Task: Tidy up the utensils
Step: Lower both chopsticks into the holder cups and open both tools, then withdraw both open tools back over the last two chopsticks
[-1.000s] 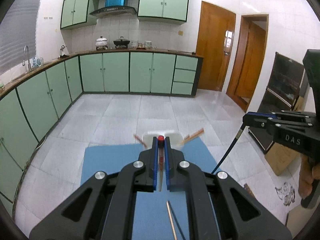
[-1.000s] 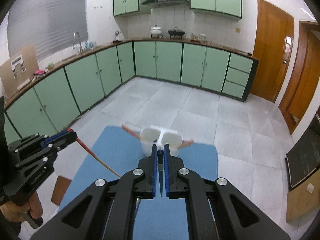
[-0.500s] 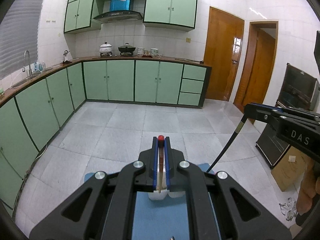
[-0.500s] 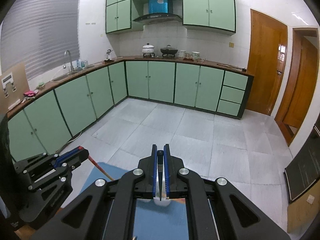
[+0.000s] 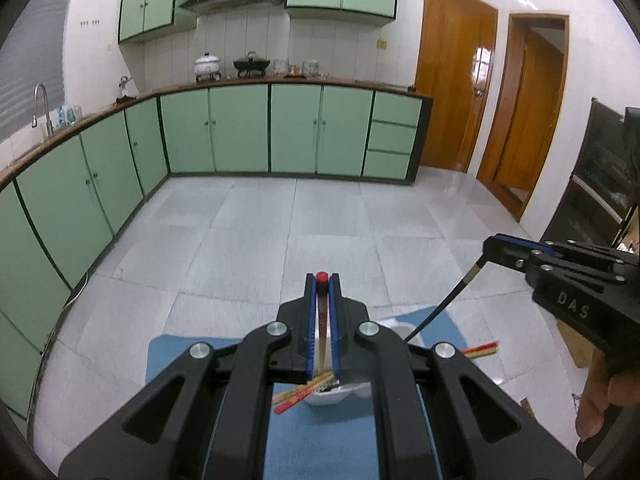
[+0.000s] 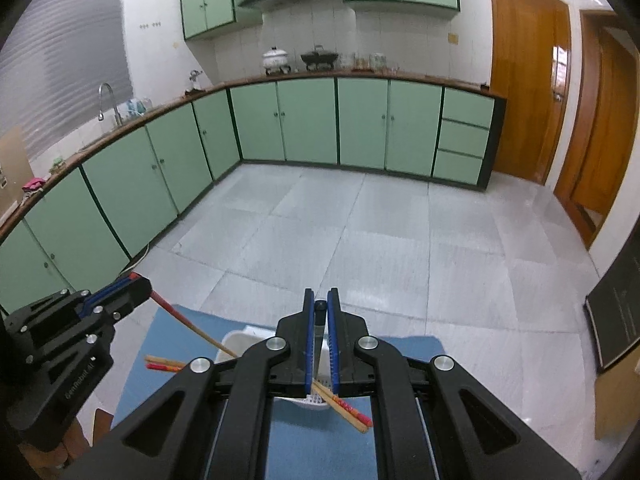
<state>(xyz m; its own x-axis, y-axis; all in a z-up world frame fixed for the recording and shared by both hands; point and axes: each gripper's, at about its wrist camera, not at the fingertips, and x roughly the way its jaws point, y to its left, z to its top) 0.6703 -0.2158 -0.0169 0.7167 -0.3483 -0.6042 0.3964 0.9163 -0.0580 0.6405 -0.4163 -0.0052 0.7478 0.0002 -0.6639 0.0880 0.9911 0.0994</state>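
The left gripper [image 5: 322, 280] is clamped narrow on a red-tipped chopstick [image 5: 321, 320], whose long axis runs along the fingers; its red end pokes out past the fingertips and its pale end slants down toward the white utensil holder [image 5: 332, 398] just below the jaws. The right gripper [image 6: 320, 306] is likewise pinched nearly closed on a dark chopstick [image 6: 319, 332], black end at the fingertips, shaft running back and down between the blue pads toward the same holder.

Largest beneath both claws is the blue mat [image 5: 320, 444], spread under and behind the fingers. On it sits the white holder [image 6: 236, 340], directly under each claw's tips. Lying across its rim are loose red-and-tan chopsticks [image 6: 344, 404], set crosswise to the claws: in the right wrist view one pair juts toward the lower right of the fingers and another pair [image 6: 166, 363] sticks out to their left.

The left wrist view shows the right gripper [image 5: 490, 248] to the right of its own claw, with the dark chopstick [image 5: 444, 306] slanting down-left from it into the holder's far side, and fingers of a hand [image 5: 600, 396] under it. The right wrist view shows the left gripper [image 6: 142, 288] to the left, its red-tipped chopstick [image 6: 188, 322] slanting down-right to the holder's rim. How much lies inside the holder is hidden by the fingers.
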